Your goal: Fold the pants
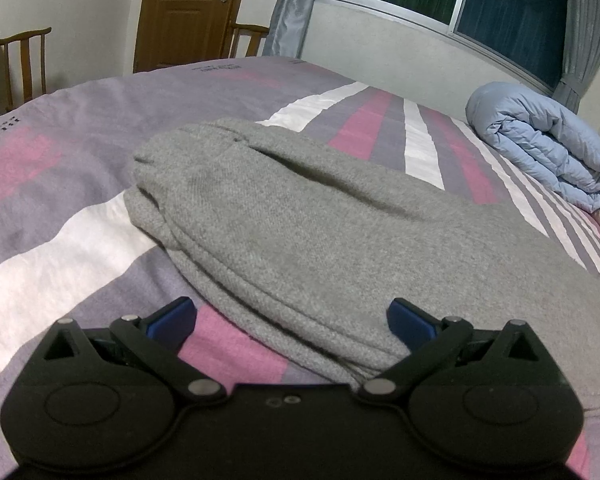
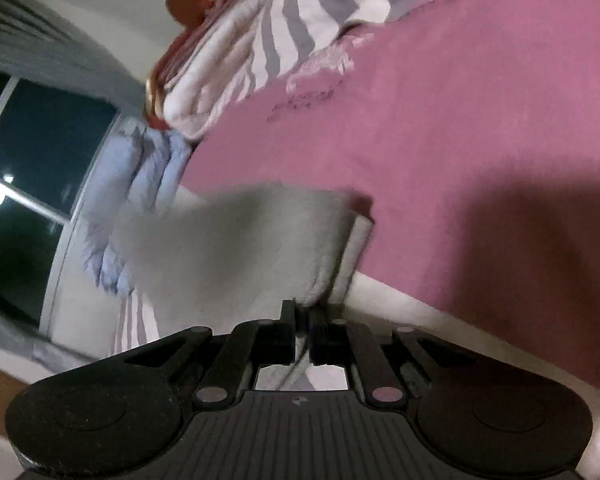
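On a striped bed [image 1: 80, 240], grey pants [image 1: 300, 220] lie already doubled over, several layers stacked along the near edge, the waistband end bunched toward the far side. By that look the fold is well along: the legs seem laid together and at least one fold made, with a further fold probably in hand. The left gripper [image 1: 290, 322] hovers just above the near edge with its blue-padded fingers spread wide, holding nothing. The right gripper [image 2: 302, 320] is pressed together on a grey edge of the pants, lifting cloth that hangs in front of its camera; that view is blurred and tilted. What seems left is to carry the pinched end over and flatten the stack. A rolled blue quilt [image 1: 540, 140] sits near the window [image 1: 500, 4]. Dark printed lettering shows on the bed cover at the far edge and far left, and beside a pale floral motif in the right view, all too small or blurred to read; no brand can be made out
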Tool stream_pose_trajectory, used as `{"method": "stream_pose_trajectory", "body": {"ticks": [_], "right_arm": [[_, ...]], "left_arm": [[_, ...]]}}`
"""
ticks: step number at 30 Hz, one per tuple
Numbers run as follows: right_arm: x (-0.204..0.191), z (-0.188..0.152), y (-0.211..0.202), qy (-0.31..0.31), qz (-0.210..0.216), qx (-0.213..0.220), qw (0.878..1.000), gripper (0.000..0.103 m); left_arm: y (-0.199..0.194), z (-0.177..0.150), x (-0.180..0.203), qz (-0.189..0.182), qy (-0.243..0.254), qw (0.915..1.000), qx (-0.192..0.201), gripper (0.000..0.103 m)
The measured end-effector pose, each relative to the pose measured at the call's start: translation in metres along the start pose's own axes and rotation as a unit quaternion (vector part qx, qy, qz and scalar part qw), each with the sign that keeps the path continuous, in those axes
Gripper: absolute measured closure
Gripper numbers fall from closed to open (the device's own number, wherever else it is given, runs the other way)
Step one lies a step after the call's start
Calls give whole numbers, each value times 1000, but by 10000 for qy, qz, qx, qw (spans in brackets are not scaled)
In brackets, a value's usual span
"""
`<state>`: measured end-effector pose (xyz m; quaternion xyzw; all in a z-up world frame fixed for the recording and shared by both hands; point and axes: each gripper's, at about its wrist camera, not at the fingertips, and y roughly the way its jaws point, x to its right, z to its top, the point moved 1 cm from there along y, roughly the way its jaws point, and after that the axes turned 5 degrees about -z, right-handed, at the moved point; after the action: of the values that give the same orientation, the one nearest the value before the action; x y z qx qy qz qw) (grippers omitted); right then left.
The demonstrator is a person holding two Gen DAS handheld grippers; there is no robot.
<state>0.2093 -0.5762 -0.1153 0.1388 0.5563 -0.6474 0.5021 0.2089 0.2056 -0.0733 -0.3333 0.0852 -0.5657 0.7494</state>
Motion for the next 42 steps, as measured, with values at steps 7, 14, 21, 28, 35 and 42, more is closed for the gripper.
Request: {"method": "stream_pose_trajectory", "body": {"ticks": [7,14,21,28,35,42], "right_arm": [[0,11,4,-40,113,128,9998,94],[-9,15,-10,-544,166,125,9983,94],[27,22,-40,203,331,575,9976,88],[47,18,-23,609,377,285,9970,88],[44,23,-13,521,321,167,9980,88],[28,21,-2,19,266,-12,9996,81]], "left_arm": [[0,0,-1,-3,-1,10000,-2,6],[0,0,0,6,1,10000,-3,5],[1,0,0,9,4,10000,-3,5],[1,0,-1,2,4,10000,-5,6],[1,1,-1,18,11,10000,-2,5],[1,1,-1,14,11,10000,-4,5]]}}
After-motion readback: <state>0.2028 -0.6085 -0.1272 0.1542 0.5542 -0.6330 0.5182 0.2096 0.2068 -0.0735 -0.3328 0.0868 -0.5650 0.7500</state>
